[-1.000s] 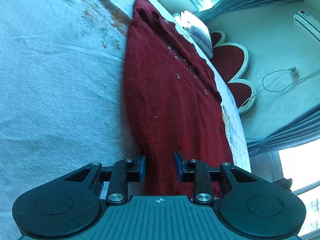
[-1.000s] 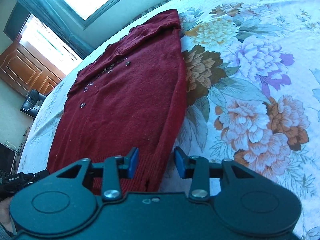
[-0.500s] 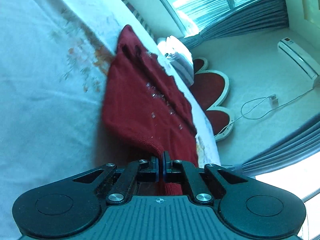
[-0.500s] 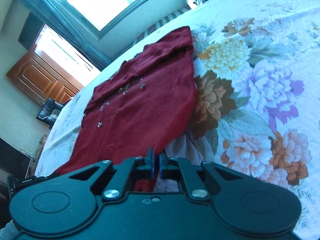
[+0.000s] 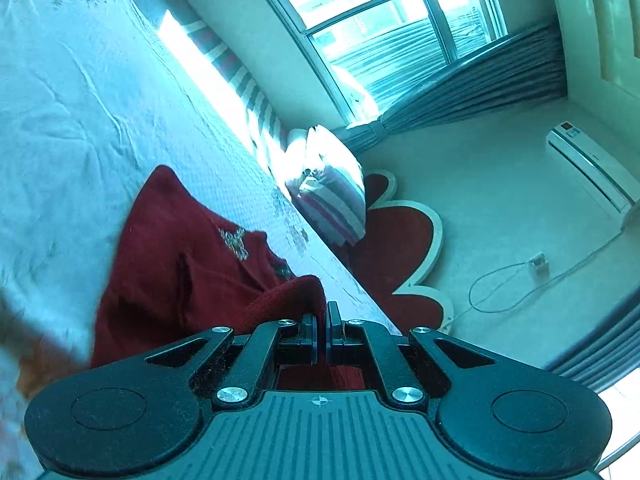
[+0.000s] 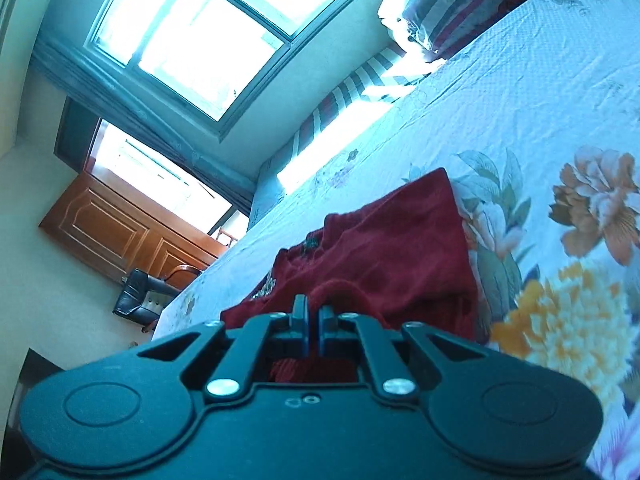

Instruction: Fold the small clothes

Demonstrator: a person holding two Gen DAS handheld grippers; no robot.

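Hem corners of the red sweater (image 5: 176, 264) are pinched in the closed left gripper (image 5: 322, 320) and right gripper (image 6: 313, 316), lifted toward twelve o'clock over the bed (image 6: 520, 92), apparently so that a fold is made.

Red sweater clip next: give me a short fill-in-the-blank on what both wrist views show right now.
1. Each hand-held gripper, left and right, is shut on the hem of the ____ sweater.
2. The sweater lies on a bedspread printed with ____.
3. The pillow by the bed's far edge has a ____ pattern.

Missing words: red; flowers; striped
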